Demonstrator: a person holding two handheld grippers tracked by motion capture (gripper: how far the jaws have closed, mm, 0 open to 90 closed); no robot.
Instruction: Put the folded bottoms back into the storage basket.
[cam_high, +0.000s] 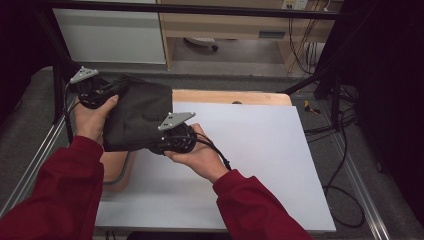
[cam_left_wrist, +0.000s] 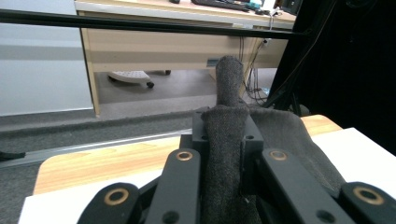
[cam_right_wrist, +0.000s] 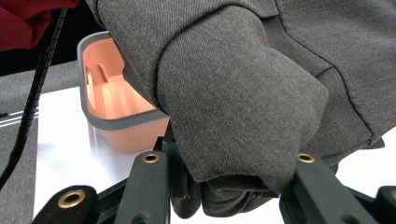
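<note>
Left tool (cam_left_wrist: 224, 140) and right tool (cam_right_wrist: 229, 182) both clamp dark garment (cam_high: 137, 117) – held between them (above bin (cam_right_wrist: 116, 116)).

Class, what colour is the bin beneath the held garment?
The bin is salmon pink with a grey rim, clearest in the right gripper view.

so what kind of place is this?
Probably a lab or office recording bay: a white-topped table inside a black frame, loose cables on the grey floor, a wooden desk behind.
</note>
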